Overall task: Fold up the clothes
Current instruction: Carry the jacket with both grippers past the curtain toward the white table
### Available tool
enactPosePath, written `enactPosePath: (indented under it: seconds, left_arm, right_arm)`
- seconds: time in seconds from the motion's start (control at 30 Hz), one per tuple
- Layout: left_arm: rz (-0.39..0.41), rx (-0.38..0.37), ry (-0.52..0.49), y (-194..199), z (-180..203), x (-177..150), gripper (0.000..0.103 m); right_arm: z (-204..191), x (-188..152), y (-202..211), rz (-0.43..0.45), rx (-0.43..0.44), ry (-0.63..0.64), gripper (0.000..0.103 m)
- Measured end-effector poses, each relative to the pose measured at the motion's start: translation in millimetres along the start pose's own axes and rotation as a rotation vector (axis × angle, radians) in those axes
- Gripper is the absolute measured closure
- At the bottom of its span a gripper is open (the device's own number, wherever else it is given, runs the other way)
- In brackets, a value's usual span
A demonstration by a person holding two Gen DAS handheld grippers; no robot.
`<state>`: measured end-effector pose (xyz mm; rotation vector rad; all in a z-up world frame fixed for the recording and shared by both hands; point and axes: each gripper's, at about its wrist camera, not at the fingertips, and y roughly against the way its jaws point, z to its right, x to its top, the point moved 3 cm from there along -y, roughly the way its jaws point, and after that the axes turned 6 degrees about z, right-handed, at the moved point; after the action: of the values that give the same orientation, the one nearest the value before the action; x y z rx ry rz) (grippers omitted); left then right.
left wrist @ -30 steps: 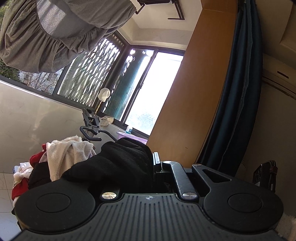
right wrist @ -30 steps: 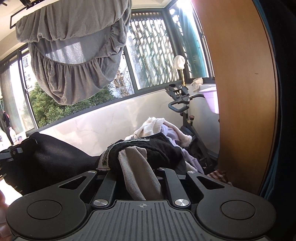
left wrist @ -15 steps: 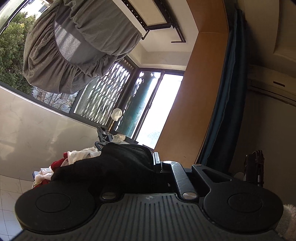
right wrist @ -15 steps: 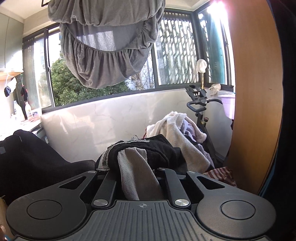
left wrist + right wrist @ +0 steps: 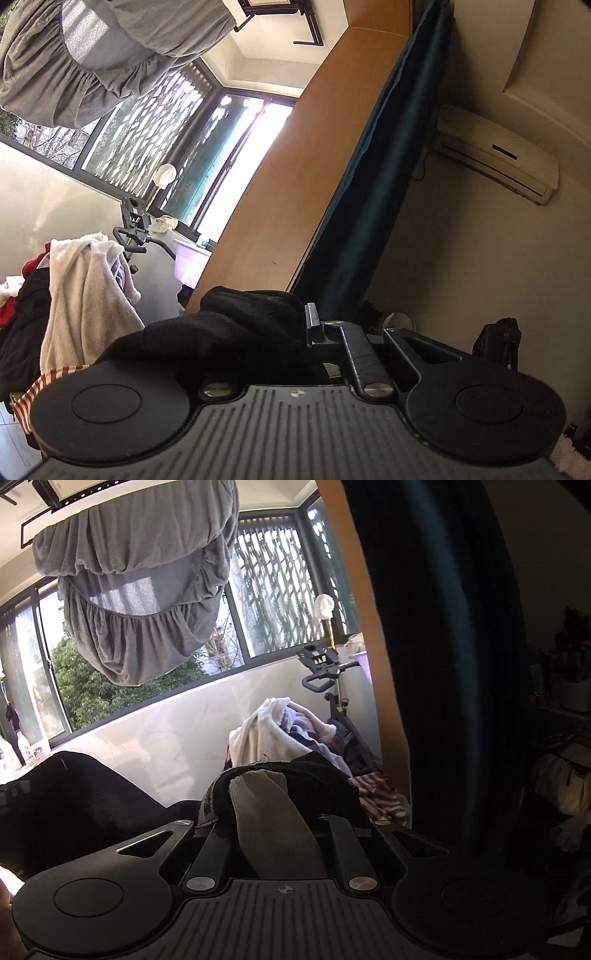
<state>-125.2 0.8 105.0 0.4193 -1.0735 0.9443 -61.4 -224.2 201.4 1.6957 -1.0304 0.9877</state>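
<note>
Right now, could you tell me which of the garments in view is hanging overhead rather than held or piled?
The grey sheet, draped from the ceiling rack by the window; the white robe lies on the pile.

Both views are swinging sideways: the dark curtain (image 5: pixel 439 657) is now filling the space beyond the right tongs (image 5: pixel 273 812), and an air conditioner (image 5: pixel 495 158) is appearing above the left tongs (image 5: pixel 295 325).

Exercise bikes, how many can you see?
1. The exercise bike stands by the window wall, behind the pile of clothes; its lower half is hidden. Others could be out of view.
</note>
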Motion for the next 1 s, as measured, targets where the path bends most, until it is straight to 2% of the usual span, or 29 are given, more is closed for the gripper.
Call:
enactPosePath:
  seconds: [0.13,0.33,0.5,0.77,1.0]
  left_arm:
    - [-0.01,-0.044,-0.029,-13.1,66.9,-40.4,0.094]
    - [-0.042,-0.112,-0.044,-41.5,194.4,-103.4,0.094]
    - [-0.064,-0.197,-0.003,-62.9,278.8,-138.5,0.094]
    - [-0.121,-0.258,0.021,-78.8,345.1,-184.2,0.094]
    - [-0.206,-0.42,0.029,-110.5,394.0,-230.5,0.094]
  right_arm:
    - [62.9,-2.6,63.5,0.051,-0.027,0.024,0.094]
    - [168.4,-2.4,179.7,0.09,-0.075,0.081,0.094]
    - [242.7,1.4,264.7,0.121,-0.146,0.103,0.094]
    - [318.7,1.0,339.0,0.117,-0.231,0.11,0.094]
    - [382.9,-6.2,373.7,0.078,-0.344,0.061,0.094]
